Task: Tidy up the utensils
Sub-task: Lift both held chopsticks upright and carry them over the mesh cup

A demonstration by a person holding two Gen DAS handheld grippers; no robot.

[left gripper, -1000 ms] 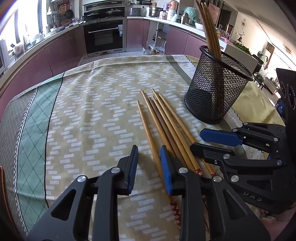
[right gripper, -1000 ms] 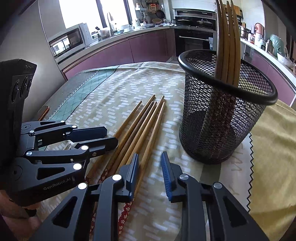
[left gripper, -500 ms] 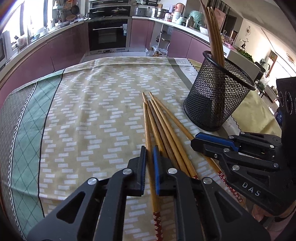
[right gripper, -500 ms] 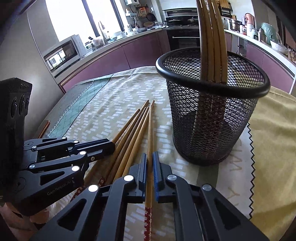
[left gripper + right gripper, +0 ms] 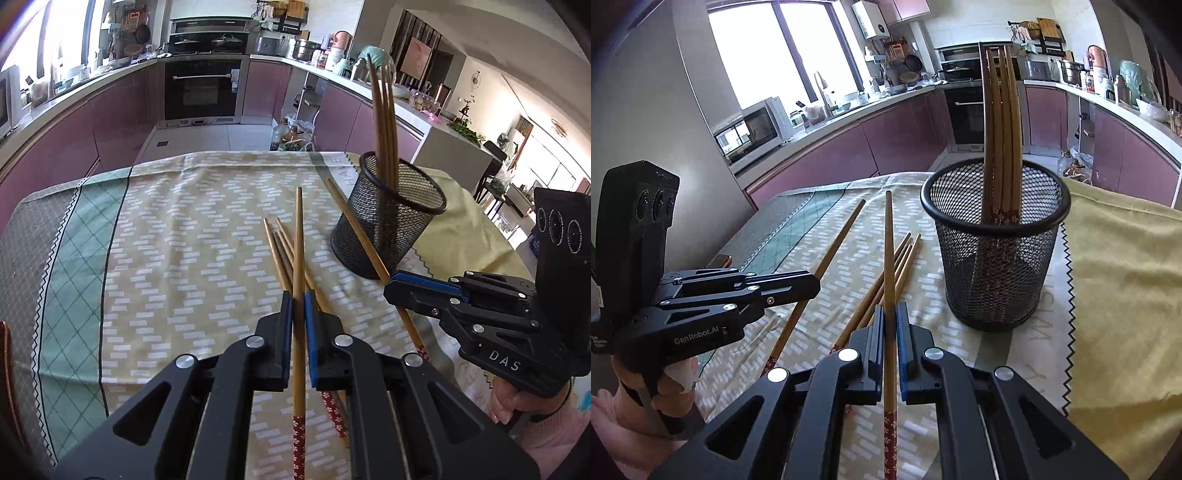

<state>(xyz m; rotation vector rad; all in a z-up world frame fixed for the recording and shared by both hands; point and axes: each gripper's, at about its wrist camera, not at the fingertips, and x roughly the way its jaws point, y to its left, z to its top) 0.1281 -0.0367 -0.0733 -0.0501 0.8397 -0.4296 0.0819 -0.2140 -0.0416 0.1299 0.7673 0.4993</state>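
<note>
left gripper (image 5: 298, 306): my jaws are clamped on 1 chopstick (image 5: 298, 258), its tip raised off the tablecloth (image 5: 166, 258).
right gripper (image 5: 890, 319): my jaws are pinched on a second chopstick (image 5: 888, 258), red-patterned end toward me.
loose chopsticks (image 5: 280, 247): i count about 4 lying together on the cloth, between my 2 grippers.
mesh holder (image 5: 993, 258): upright just right of the loose bundle, with several chopsticks (image 5: 1001, 129) standing in it, patterned ends down.
</note>
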